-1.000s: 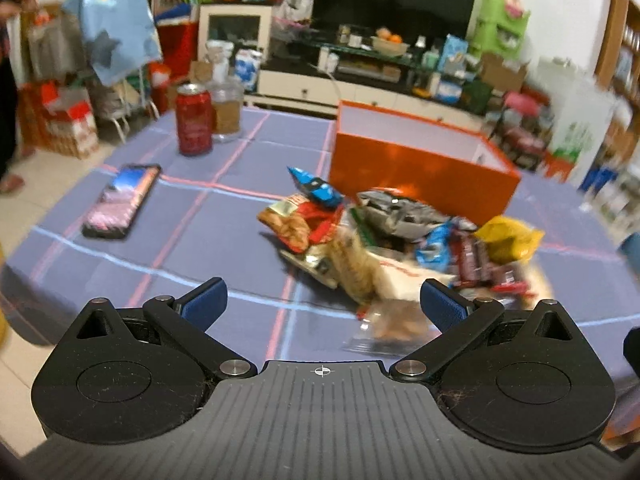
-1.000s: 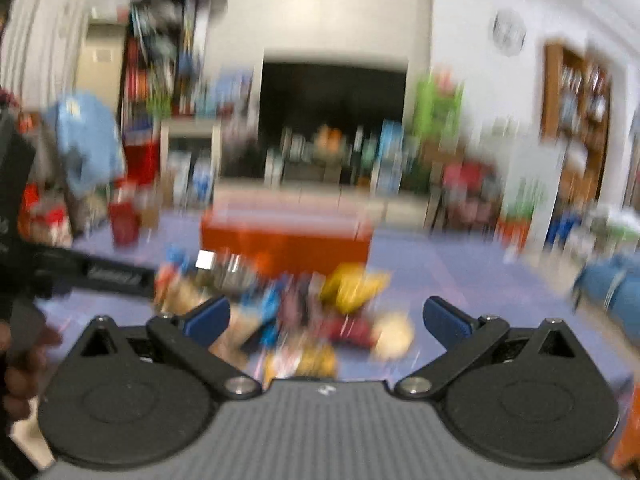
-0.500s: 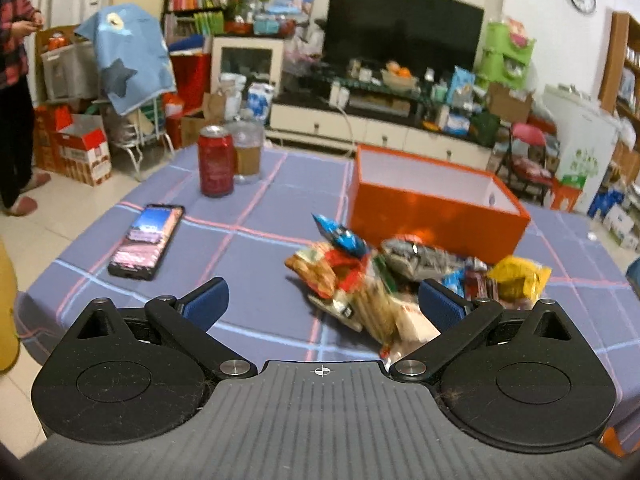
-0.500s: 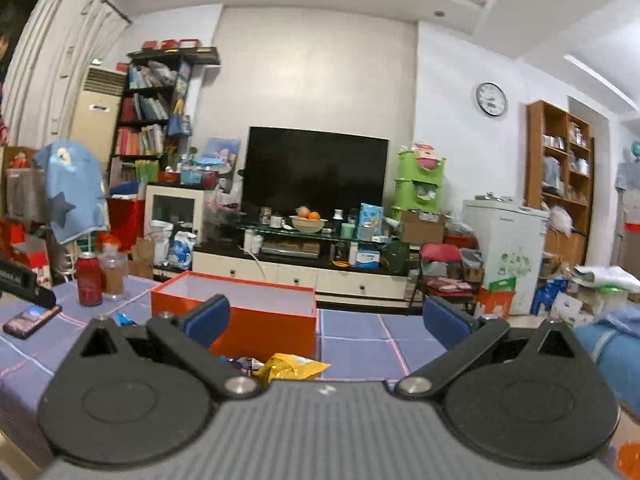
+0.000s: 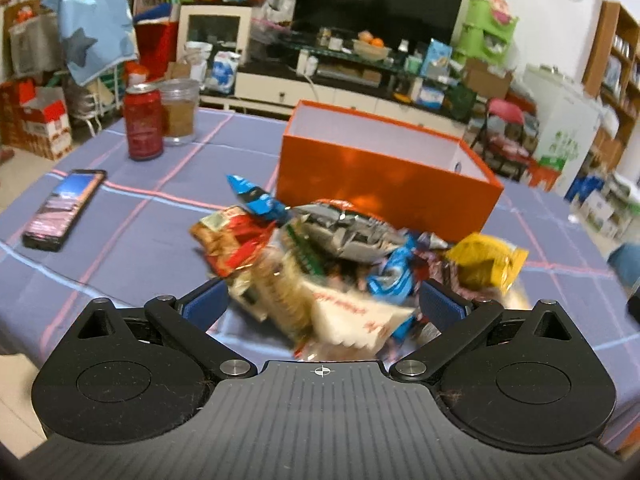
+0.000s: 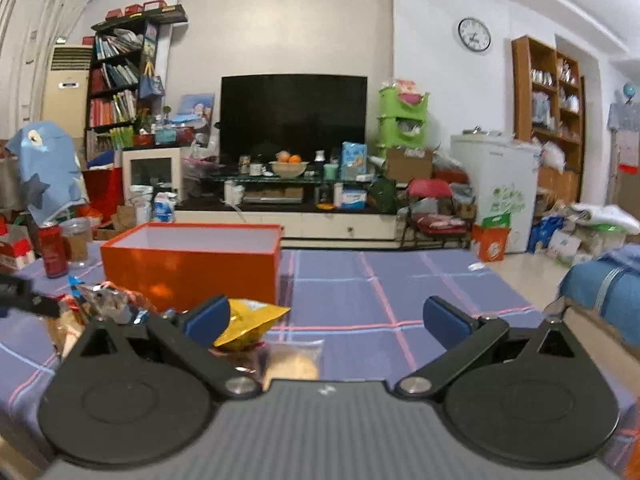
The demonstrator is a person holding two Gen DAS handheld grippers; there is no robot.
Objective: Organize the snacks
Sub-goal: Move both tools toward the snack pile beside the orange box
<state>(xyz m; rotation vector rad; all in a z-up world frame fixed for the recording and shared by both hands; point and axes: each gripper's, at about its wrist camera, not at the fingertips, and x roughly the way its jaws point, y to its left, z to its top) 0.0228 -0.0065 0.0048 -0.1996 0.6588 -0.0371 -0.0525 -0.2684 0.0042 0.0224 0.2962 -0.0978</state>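
Observation:
A heap of snack packets lies on the blue checked tablecloth in front of an open orange box. Among them are a silver bag, a yellow bag and a white packet. My left gripper is open, low over the near side of the heap, its fingers either side of the white packet. In the right wrist view the orange box stands at left, with the yellow bag and a clear biscuit packet just ahead of my open right gripper, which holds nothing.
A red can and a glass jar stand at the table's far left. A phone lies flat near the left edge. The left tool's black arm shows at left in the right wrist view. Cluttered room furniture lies beyond.
My left gripper has come closer and lower to the snack heap, which now fills the gap between its fingers. My right gripper has tilted down, so more of the tablecloth and packets show.

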